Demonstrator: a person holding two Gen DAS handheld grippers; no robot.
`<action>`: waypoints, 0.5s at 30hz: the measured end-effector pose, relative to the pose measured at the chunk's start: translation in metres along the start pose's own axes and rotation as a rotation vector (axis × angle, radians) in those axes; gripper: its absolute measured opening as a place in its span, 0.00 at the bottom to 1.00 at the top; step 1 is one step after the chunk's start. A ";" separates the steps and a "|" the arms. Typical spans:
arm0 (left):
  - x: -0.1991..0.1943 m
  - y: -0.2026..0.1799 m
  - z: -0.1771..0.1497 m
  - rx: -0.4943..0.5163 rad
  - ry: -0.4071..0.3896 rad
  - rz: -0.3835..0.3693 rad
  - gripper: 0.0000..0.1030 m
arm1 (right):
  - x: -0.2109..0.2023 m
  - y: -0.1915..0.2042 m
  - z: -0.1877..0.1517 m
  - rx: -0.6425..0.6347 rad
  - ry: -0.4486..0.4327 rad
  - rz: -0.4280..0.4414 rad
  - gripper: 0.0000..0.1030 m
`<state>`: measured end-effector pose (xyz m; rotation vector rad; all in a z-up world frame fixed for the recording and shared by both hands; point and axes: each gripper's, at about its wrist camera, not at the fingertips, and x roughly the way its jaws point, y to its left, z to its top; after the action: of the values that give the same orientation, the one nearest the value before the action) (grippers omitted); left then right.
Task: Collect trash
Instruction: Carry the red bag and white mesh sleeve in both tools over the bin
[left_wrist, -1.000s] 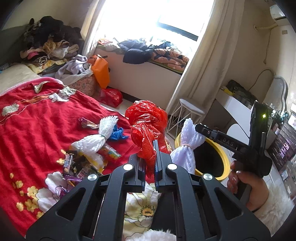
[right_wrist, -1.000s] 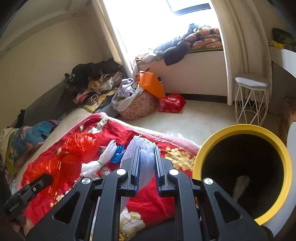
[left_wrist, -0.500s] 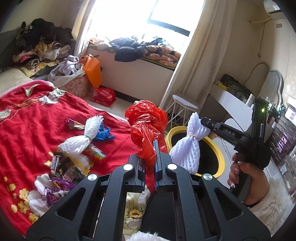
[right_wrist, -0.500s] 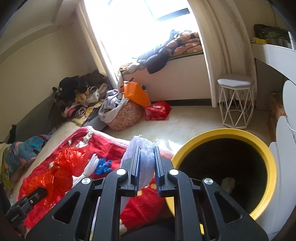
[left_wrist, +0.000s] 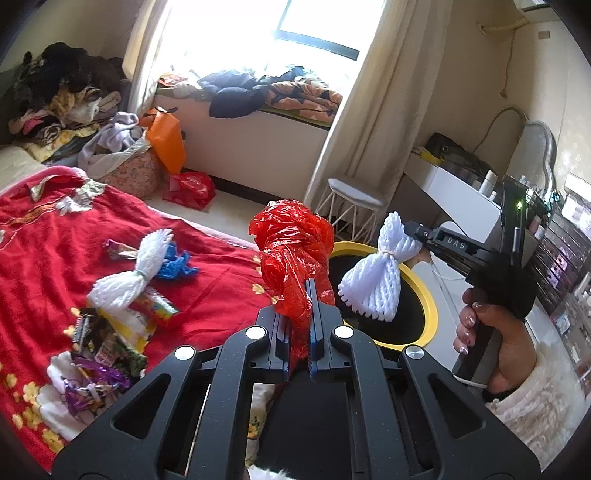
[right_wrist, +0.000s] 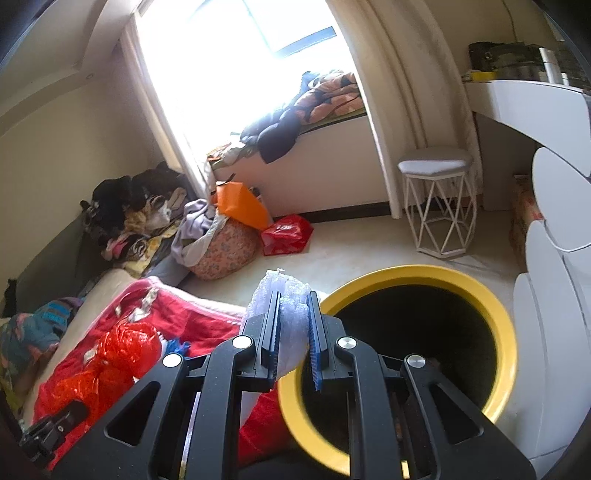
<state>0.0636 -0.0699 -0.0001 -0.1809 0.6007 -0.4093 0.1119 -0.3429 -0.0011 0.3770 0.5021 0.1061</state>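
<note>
Bright window (left_wrist: 295, 33), cream curtains (left_wrist: 354, 122), white stool (right_wrist: 437, 206)

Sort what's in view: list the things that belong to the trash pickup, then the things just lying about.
Job in hand:
- red plastic bag in the left claw
- white foam net in the right claw
- yellow-rimmed bin
- second foam net, blue scrap and wrappers on the bed

Lying about:
- clothes pile
- orange bag
- white stool

Bin (left_wrist: 424, 295) at three o'clock of bed (left_wrist: 44, 251); foam net (left_wrist: 373, 280) over bin; stool (left_wrist: 354, 206) at twelve behind; wrappers (left_wrist: 99, 347) on bed, nine o'clock.
</note>
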 end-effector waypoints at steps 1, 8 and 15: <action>0.002 -0.002 0.000 0.003 0.003 -0.004 0.04 | -0.001 -0.003 0.001 0.003 -0.007 -0.010 0.13; 0.012 -0.017 -0.002 0.031 0.014 -0.027 0.04 | -0.007 -0.022 0.004 0.014 -0.045 -0.080 0.13; 0.026 -0.032 -0.005 0.052 0.036 -0.055 0.04 | -0.006 -0.038 0.007 0.003 -0.078 -0.169 0.13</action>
<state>0.0703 -0.1098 -0.0086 -0.1410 0.6212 -0.4813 0.1106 -0.3817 -0.0074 0.3386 0.4550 -0.0728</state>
